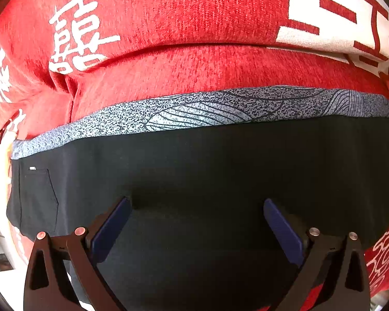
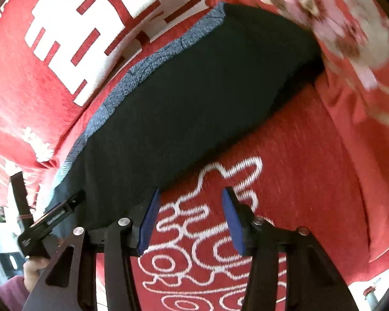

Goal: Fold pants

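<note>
Black pants [image 2: 194, 98] lying flat on a red printed blanket [image 2: 298, 155], already doubled into a long slab with a speckled grey band [image 1: 194, 108] along one edge.

In the right wrist view: long axis running from 8 o'clock up to 1 o'clock; near edge of the cloth just past the left blue pad. Right gripper [image 2: 190, 217] spread, nothing between the pads, only blanket print beneath; pants off toward 11 o'clock.

In the left wrist view: pants filling the lower half, long axis from 9 to 3 o'clock, grey band at 12. Left gripper [image 1: 197, 220] spread wide directly over the black cloth, pinching nothing, and judged the nearer of the two.

No containers in sight.

Likely next: another fold across the long axis.
</note>
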Demonstrator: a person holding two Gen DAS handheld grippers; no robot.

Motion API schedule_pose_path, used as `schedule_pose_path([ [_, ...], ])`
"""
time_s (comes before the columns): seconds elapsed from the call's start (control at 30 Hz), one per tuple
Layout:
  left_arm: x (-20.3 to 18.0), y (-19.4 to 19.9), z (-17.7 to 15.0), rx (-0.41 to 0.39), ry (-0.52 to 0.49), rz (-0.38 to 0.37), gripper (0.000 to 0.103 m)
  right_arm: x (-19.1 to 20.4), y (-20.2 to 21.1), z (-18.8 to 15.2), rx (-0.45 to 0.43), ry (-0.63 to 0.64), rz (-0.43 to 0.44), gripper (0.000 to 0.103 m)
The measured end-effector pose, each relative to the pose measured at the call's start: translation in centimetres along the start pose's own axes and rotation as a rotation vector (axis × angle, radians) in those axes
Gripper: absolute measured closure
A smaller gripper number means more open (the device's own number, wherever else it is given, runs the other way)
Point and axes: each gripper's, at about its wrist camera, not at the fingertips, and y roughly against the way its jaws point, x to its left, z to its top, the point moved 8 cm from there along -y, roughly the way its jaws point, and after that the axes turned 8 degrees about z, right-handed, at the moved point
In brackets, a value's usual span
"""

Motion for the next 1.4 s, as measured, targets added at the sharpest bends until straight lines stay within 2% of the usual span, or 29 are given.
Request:
schedule_pose_path([
  [0.2,0.0,0.7,0.6,-0.001,-0.025,0.028,0.000,-0.5,0.6,-0.9,-0.017,-0.055,0.099,0.048],
  [0.3,-0.4,1.5,0.7,0.002,-0.038,0.064,0.000,-0.9,0.6,-0.3,-0.037,-0.091,0.146,0.047],
  [0.43,-2.7,3.7,1.0,-0.018,-0.046,-0.017,0.000,-2.0,2.4,0.9,-0.137,-0.124,0.184,0.047],
  [0.53,-5.8,5.3,1.4,-0.053,-0.098,-0.068,0.000,-3.0,3.0,1.7,-0.196,-0.155,0.186,0.046],
  [0.6,-8.1,5.6,1.7,-0.063,-0.124,-0.095,0.000,-3.6,3.0,2.2,-0.233,-0.185,0.208,0.046],
  [0.7,-10.8,4.7,1.6,-0.038,-0.143,-0.123,0.000,-4.0,2.8,2.9,-0.287,-0.206,0.236,0.046],
  [0.8,-11.5,4.3,1.5,-0.064,-0.110,-0.139,0.000,-3.4,2.6,4.4,-0.365,-0.179,0.241,0.039],
  [0.87,-11.5,4.3,1.5,-0.067,-0.111,-0.152,0.000,-3.0,2.3,5.1,-0.402,-0.164,0.227,0.030],
  [0.93,-11.4,4.2,1.6,-0.063,-0.124,-0.166,0.000,-2.5,1.9,5.9,-0.430,-0.157,0.198,0.027],
  [1.0,-11.1,4.2,1.8,-0.036,-0.140,-0.169,0.000,-2.3,1.3,6.5,-0.414,-0.168,0.166,0.028],
  [1.03,-11.0,4.4,1.9,-0.028,-0.144,-0.163,0.001,-2.3,1.2,6.6,-0.399,-0.179,0.152,0.037],
  [1.07,-10.7,4.9,2.2,-0.037,-0.143,-0.155,0.013,-2.5,1.1,6.7,-0.375,-0.194,0.131,0.063],
  [1.13,-10.2,5.9,2.7,-0.058,-0.144,-0.173,0.021,-2.9,1.2,6.8,-0.340,-0.219,0.115,0.085],
  [1.27,-11.0,7.2,3.1,-0.113,-0.150,-0.204,0.021,-0.9,3.2,6.6,-0.334,-0.116,0.148,0.087],
  [1.33,-12.5,6.1,2.6,-0.084,-0.167,-0.210,0.021,1.0,4.3,6.5,-0.343,-0.034,0.145,0.087],
  [1.37,-13.1,5.6,2.3,-0.080,-0.174,-0.206,0.017,2.0,4.7,6.3,-0.348,-0.001,0.143,0.087],
  [1.4,-13.4,5.8,2.3,-0.131,-0.183,-0.189,0.016,2.9,5.1,6.2,-0.348,0.029,0.146,0.087],
])
